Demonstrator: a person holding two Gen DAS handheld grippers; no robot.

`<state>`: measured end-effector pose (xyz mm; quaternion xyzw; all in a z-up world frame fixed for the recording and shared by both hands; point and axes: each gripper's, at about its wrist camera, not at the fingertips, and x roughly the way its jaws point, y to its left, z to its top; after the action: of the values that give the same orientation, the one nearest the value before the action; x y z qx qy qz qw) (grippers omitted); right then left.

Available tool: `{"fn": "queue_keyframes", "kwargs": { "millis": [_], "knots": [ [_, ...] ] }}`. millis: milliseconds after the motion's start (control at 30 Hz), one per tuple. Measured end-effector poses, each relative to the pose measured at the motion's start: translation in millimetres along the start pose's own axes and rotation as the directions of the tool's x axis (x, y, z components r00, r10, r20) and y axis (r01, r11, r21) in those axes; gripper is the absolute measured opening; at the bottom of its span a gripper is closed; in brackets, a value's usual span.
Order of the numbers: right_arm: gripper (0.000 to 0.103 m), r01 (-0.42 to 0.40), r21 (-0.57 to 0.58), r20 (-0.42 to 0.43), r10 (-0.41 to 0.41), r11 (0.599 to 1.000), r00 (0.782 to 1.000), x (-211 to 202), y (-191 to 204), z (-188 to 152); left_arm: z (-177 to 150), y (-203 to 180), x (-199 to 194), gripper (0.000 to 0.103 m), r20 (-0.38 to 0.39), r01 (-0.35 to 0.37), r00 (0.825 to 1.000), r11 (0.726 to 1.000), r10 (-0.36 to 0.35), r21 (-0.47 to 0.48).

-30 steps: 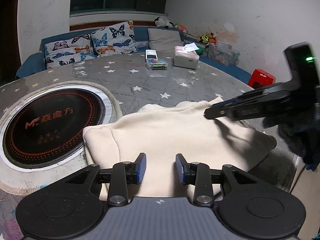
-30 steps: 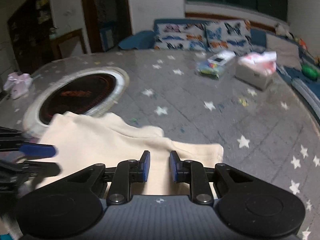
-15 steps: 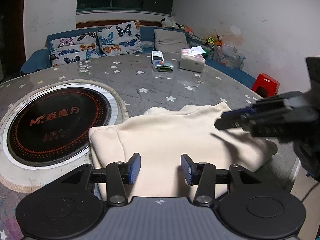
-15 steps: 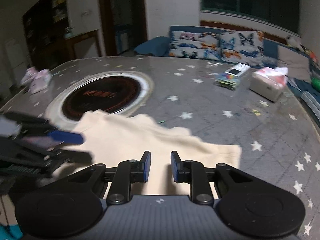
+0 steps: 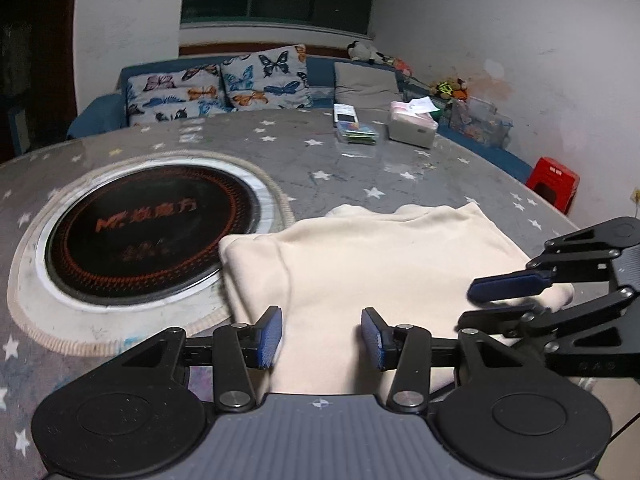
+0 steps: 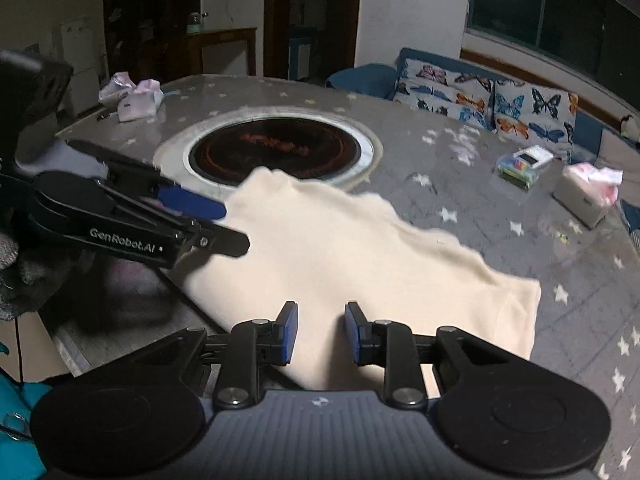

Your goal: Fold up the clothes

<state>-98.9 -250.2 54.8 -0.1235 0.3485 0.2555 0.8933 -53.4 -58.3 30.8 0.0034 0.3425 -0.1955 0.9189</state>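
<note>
I find the cream garment (image 5: 372, 264) lying folded on the grey star-patterned table (image 5: 360, 168), near the table's front edge, its far corner touching the rim of the round black cooktop (image 5: 152, 236). The left wrist view alone shows the red stool (image 5: 554, 184) by the wall; the right wrist view alone shows the doorway side of the room and pink-white packets (image 6: 134, 98) at the table's far edge. Both views show the tissue box (image 6: 586, 196) and butterfly cushions (image 5: 224, 84). My left gripper (image 5: 322, 338) angles down over the garment's near edge, jaws apart, nothing pinched between the pads. My right gripper (image 6: 318, 332) likewise tilts down above the cloth, its jaws opening, cloth beneath but not clamped. Each gripper appears in the other's view, left (image 6: 212, 220) and right (image 5: 488, 304), both pointing inward over the cloth.
</note>
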Motion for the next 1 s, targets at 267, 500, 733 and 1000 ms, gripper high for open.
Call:
{"fn": "queue_keyframes", "kwargs": {
  "millis": [267, 500, 733, 1000],
  "knots": [
    [0.025, -0.04, -0.05, 0.005, 0.04, 0.998, 0.999, 2, 15, 9, -8, 19, -8, 0.048, -0.002, -0.054, 0.999, 0.997, 0.054, -0.052],
    [0.027, -0.042, -0.078, -0.021, 0.04, 0.996, 0.999, 7, 22, 10, -8, 28, -19, 0.048, 0.01, -0.061, 0.998, 0.996, 0.062, -0.072],
    [0.039, -0.084, -0.156, -0.006, 0.084, 0.984, 0.996, 6, 43, 23, -4, 50, -33, 0.055, 0.028, -0.091, 0.995, 0.984, 0.096, -0.153],
    [0.04, -0.146, -0.294, -0.01, 0.15, 0.945, 0.989, 16, 82, 33, -4, 67, -40, 0.062, 0.021, -0.079, 0.996, 0.966, 0.087, -0.245]
  ]
}}
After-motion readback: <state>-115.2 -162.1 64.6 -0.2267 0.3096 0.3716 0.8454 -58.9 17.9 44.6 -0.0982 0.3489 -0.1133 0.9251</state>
